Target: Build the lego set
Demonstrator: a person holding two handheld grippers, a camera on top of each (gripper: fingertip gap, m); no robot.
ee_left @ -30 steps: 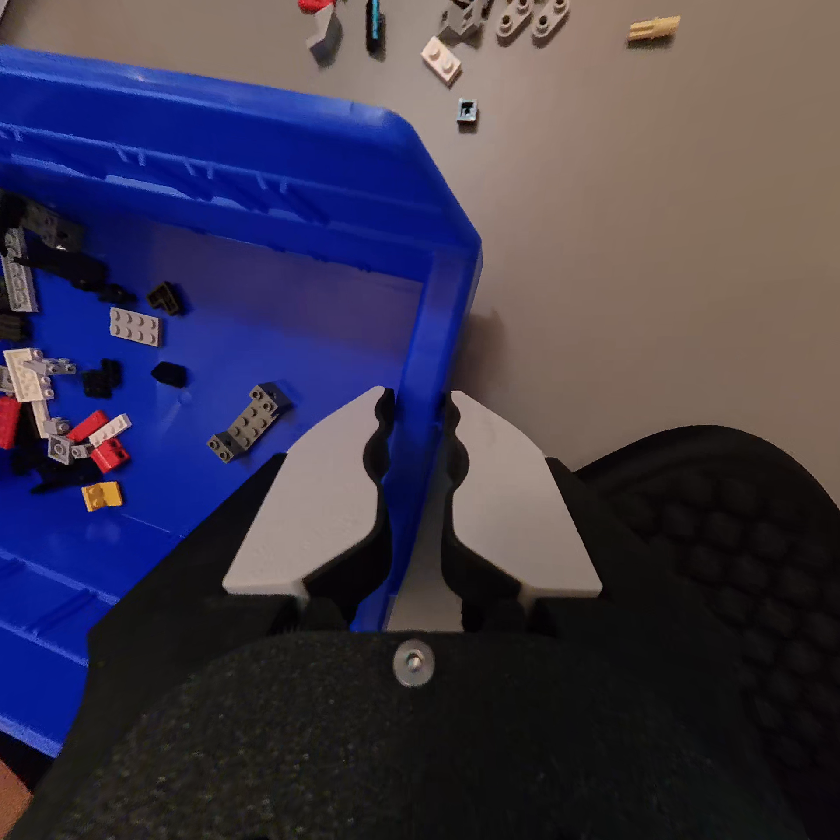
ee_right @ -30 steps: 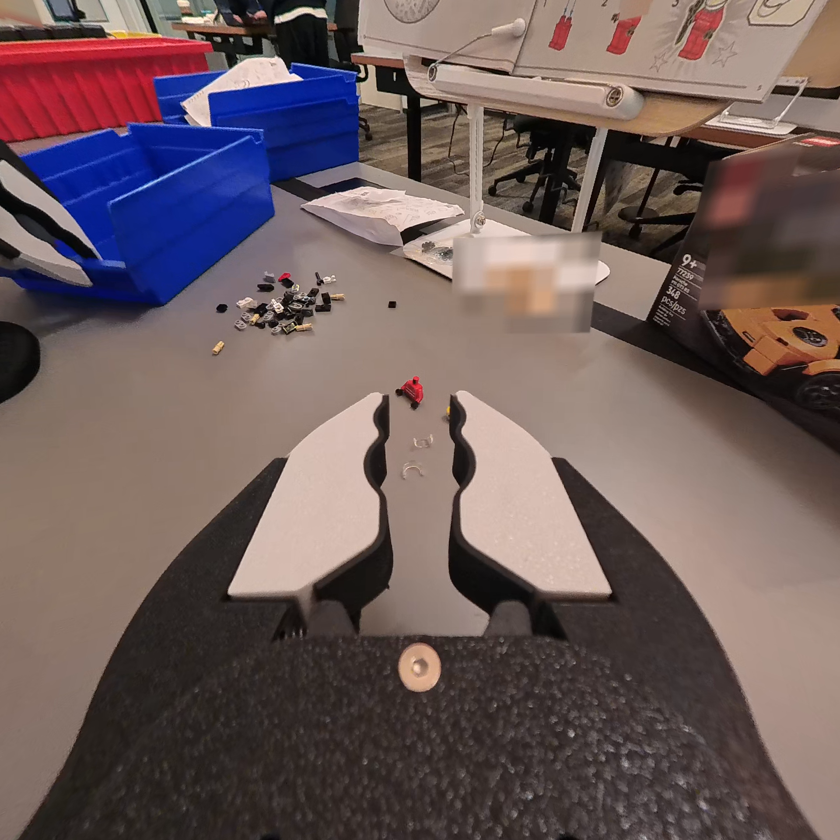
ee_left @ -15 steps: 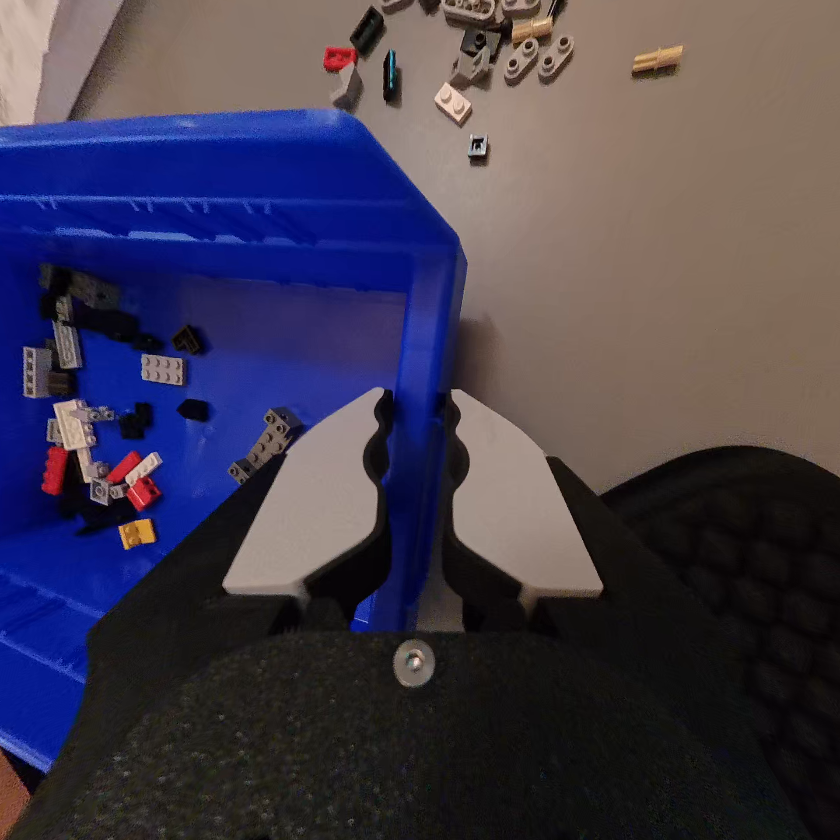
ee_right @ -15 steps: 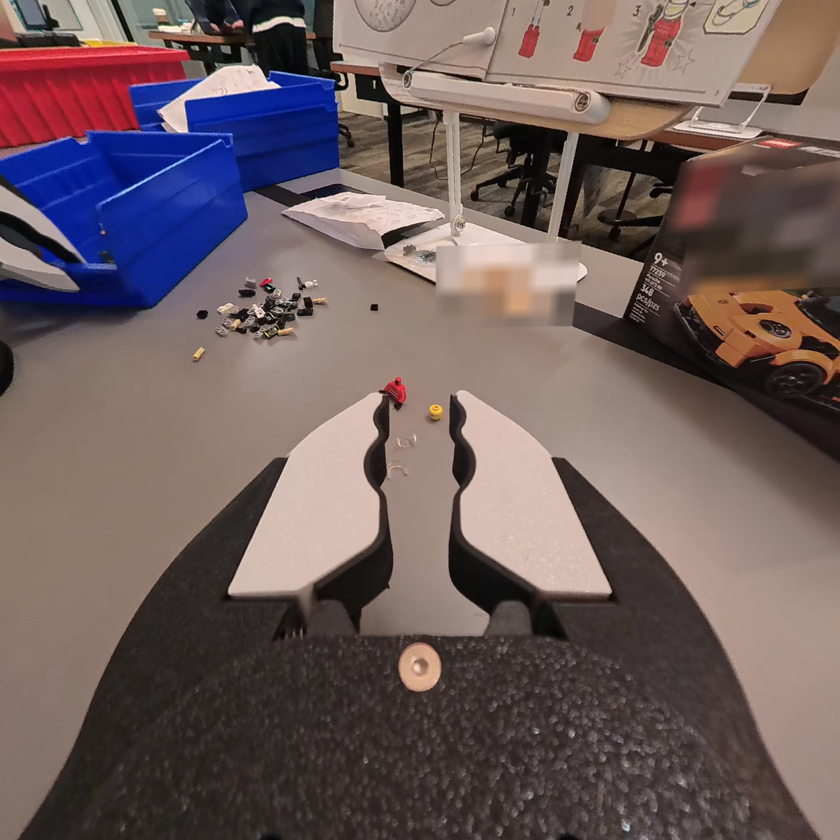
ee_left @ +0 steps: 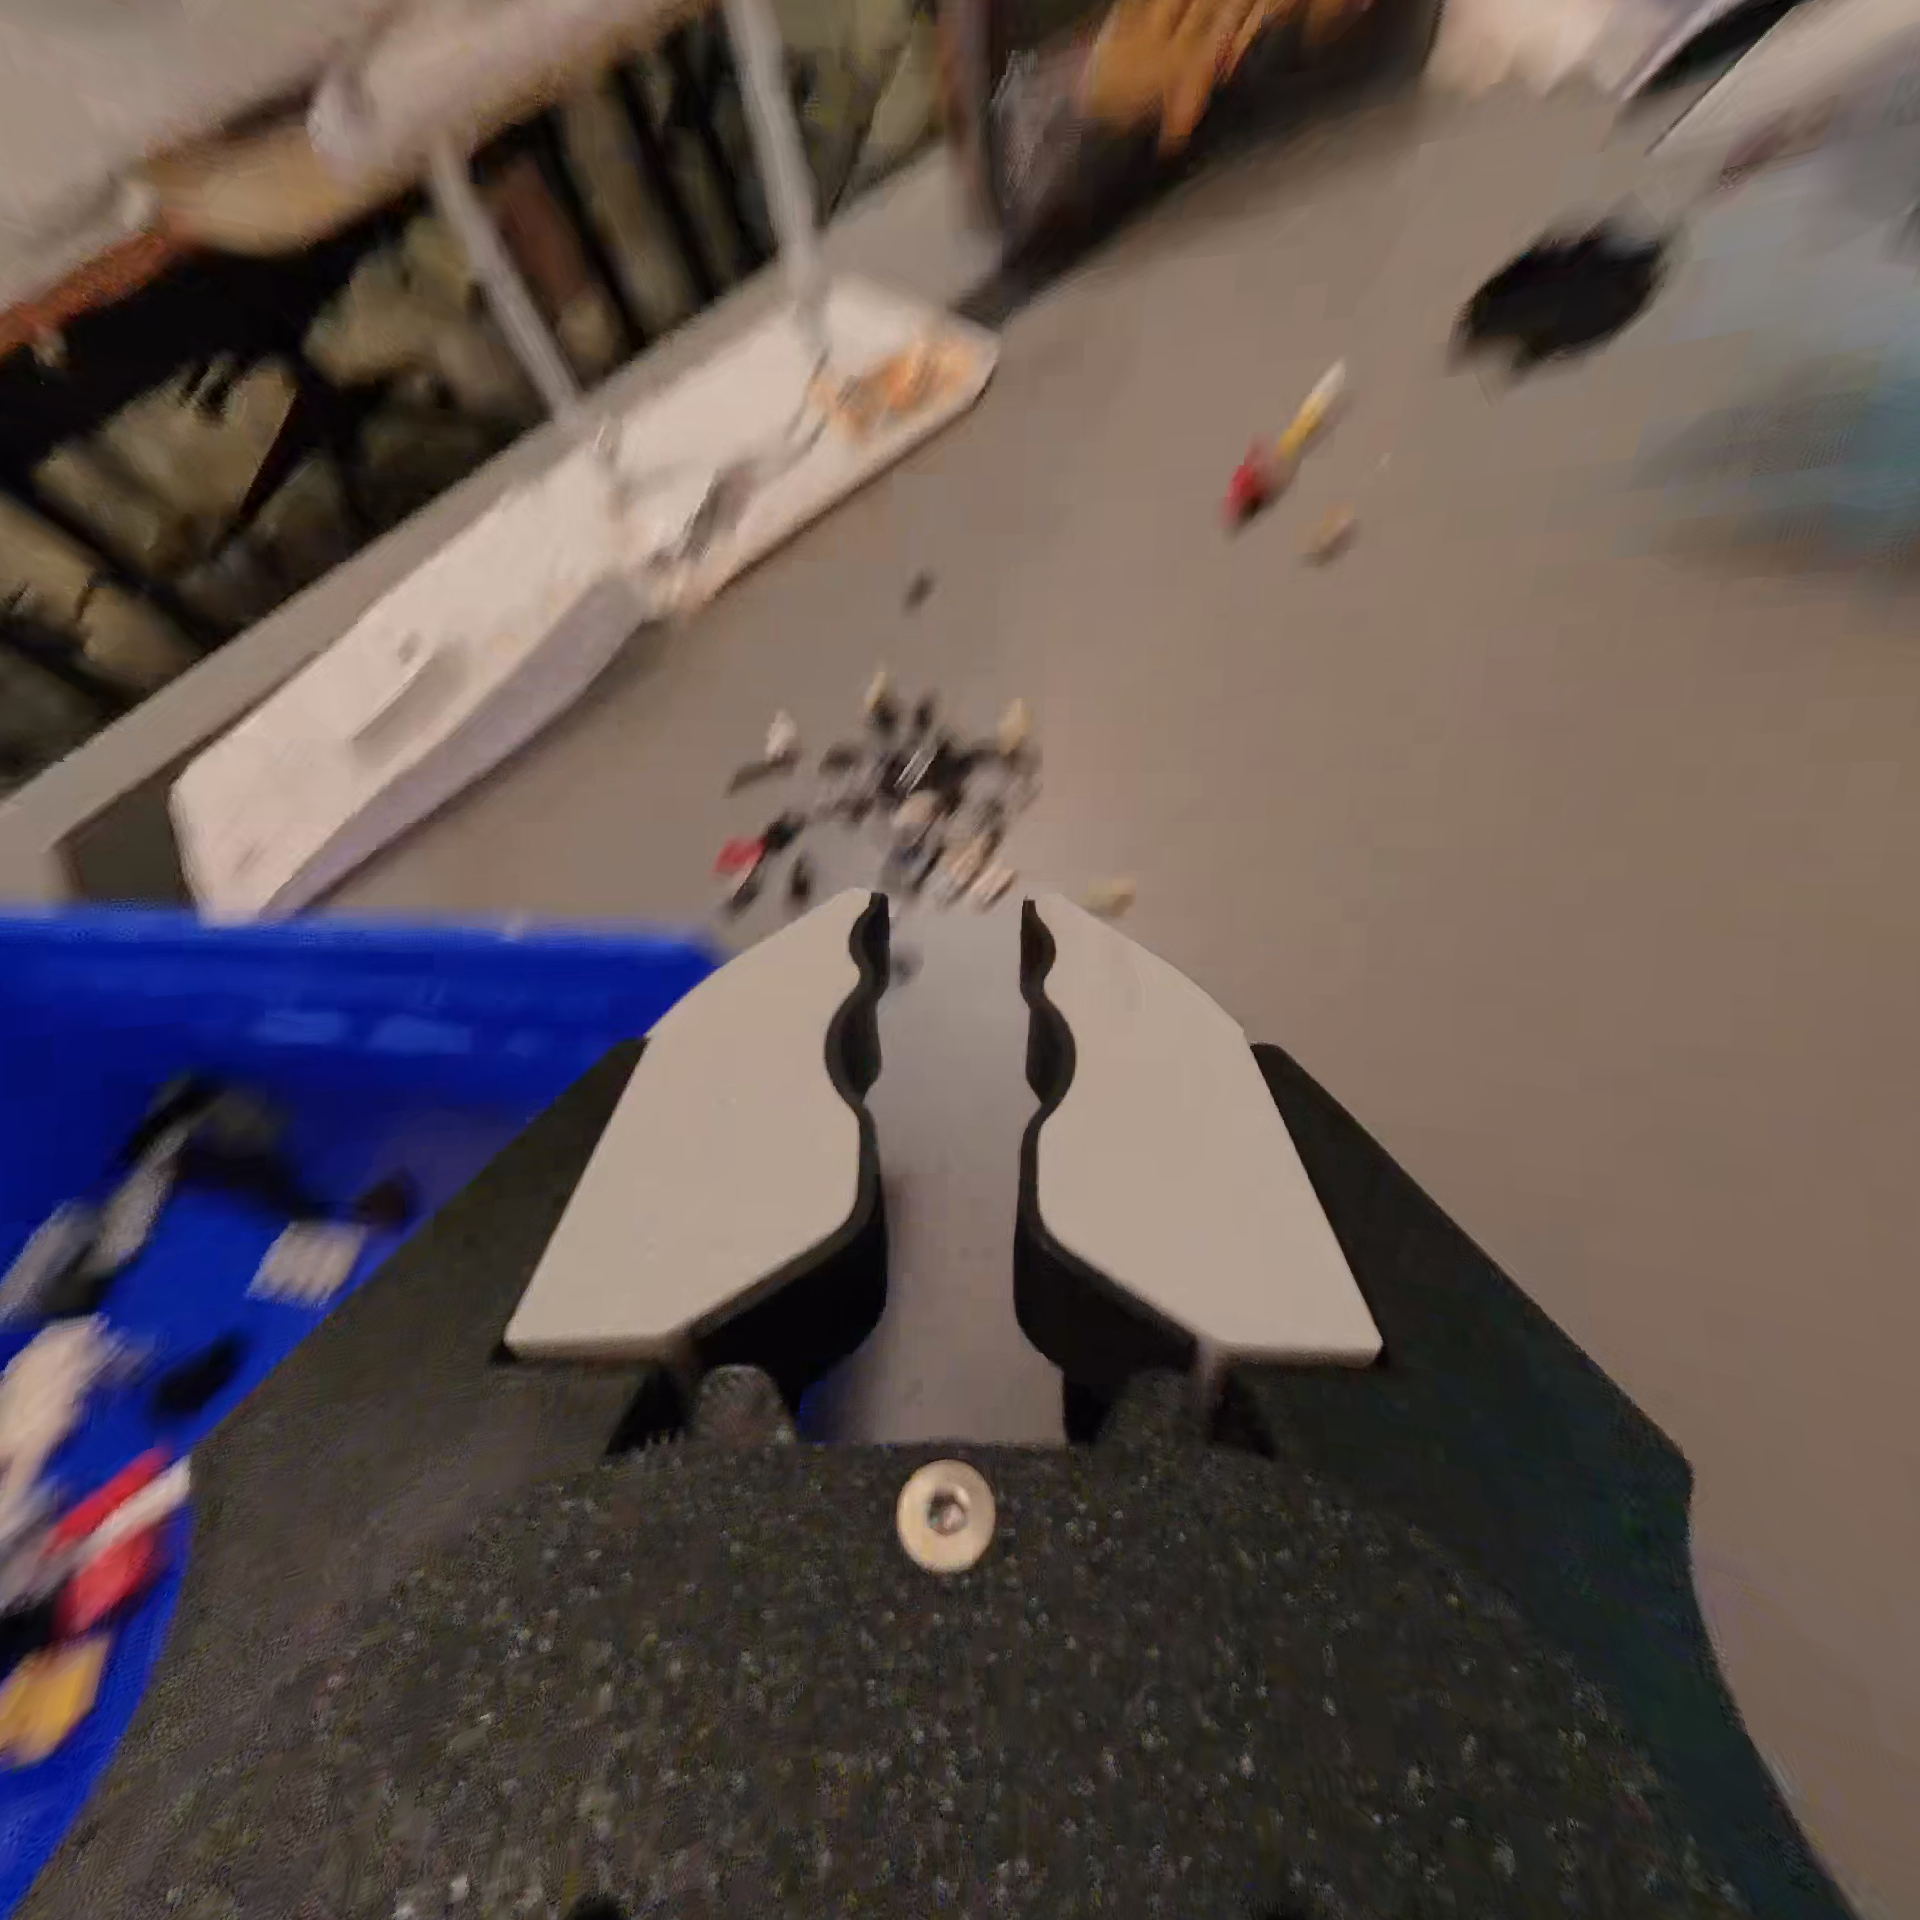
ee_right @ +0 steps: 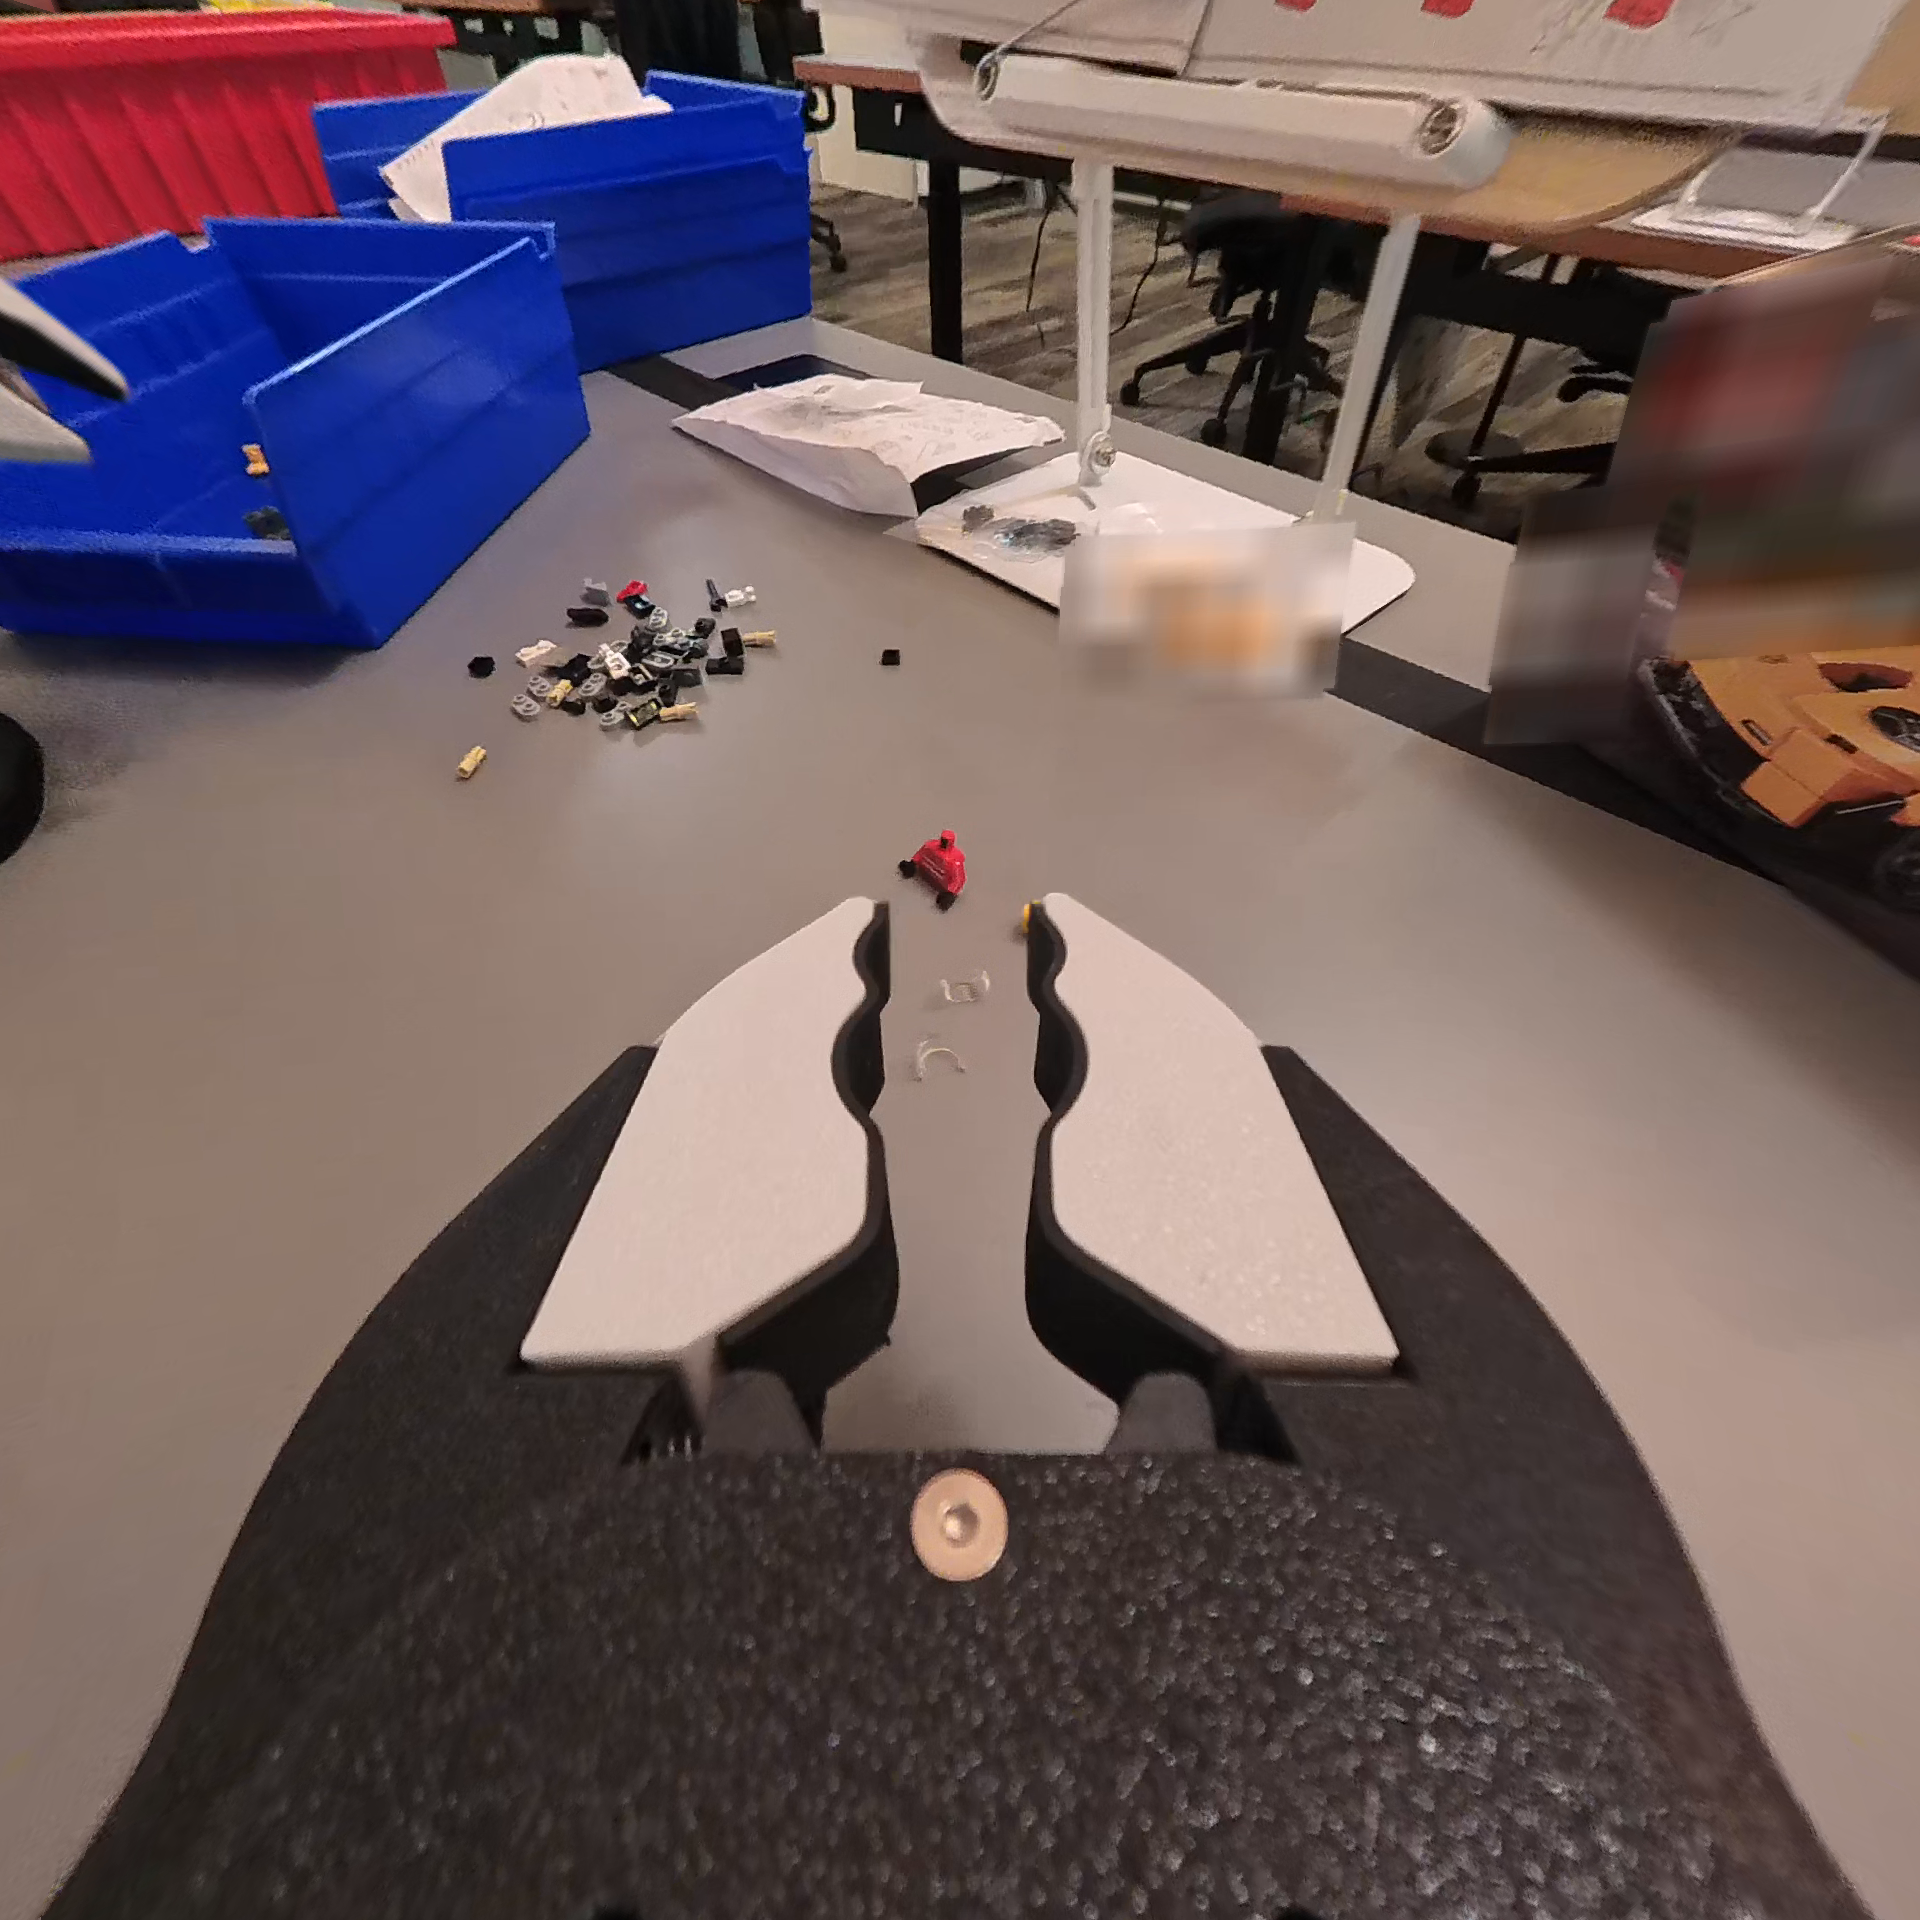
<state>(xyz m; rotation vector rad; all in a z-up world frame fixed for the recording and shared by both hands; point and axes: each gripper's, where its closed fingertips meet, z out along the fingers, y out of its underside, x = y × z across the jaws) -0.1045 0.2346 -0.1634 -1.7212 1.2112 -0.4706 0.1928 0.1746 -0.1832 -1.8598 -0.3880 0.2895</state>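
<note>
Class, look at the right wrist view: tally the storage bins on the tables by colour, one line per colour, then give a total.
Blue bins: 2, the near blue bin and the far blue bin
Red bins: 1, the red bin
Total: 3

The whole left wrist view is smeared by motion blur: the loose bricks inside the blue plastic bin [ee_left: 312, 997] at 8 o'clock cannot be told apart. In the right wrist view, the small yellow round piece [ee_right: 1027, 913] is half hidden behind a grey fingertip [ee_right: 1070, 925], and the left gripper [ee_right: 42, 405] is cut off at 10 o'clock.
</note>
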